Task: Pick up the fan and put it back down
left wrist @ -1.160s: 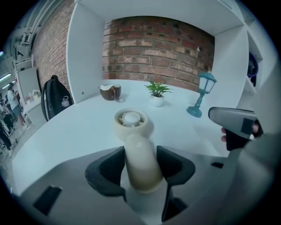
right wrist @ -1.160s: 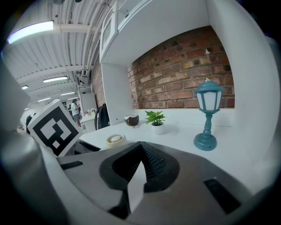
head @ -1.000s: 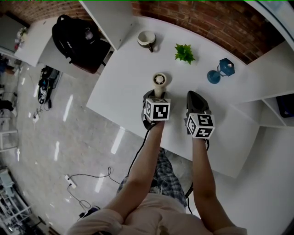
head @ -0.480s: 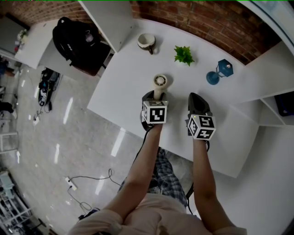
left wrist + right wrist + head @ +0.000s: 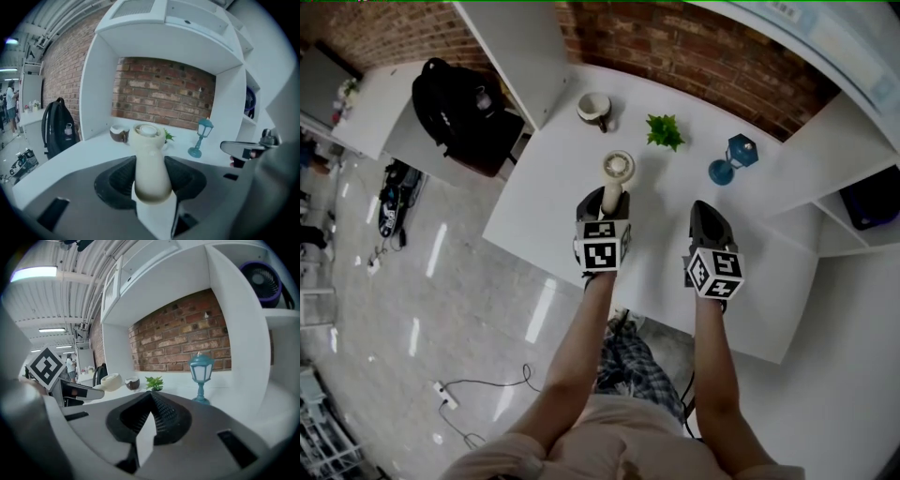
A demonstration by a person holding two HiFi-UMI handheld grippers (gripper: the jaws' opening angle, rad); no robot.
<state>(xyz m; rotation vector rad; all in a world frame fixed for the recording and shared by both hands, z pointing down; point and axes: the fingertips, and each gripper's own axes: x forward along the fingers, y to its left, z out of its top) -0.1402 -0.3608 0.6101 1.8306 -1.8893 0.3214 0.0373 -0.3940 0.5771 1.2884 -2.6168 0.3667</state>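
Fan [image 5: 618, 169] hangs above the worktop [image 5: 542, 192], left claw [image 5: 607, 199] clamped on its handle. Right claw [image 5: 710, 217] is pressed together, empty. Smooth tapered handle could slip through the pads, or the fan could topple if set down tilted.

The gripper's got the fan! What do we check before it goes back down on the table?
1. Left gripper jaws pressed on both sides of the fan handle: ok.
2. Bare white table around the fan for landing: ok.
3. Cup, plant and blue lantern well apart from the fan: ok.
4. Right gripper shut, empty, off to the side: ok.
5. Fan will stand by itself once let go: cannot tell.
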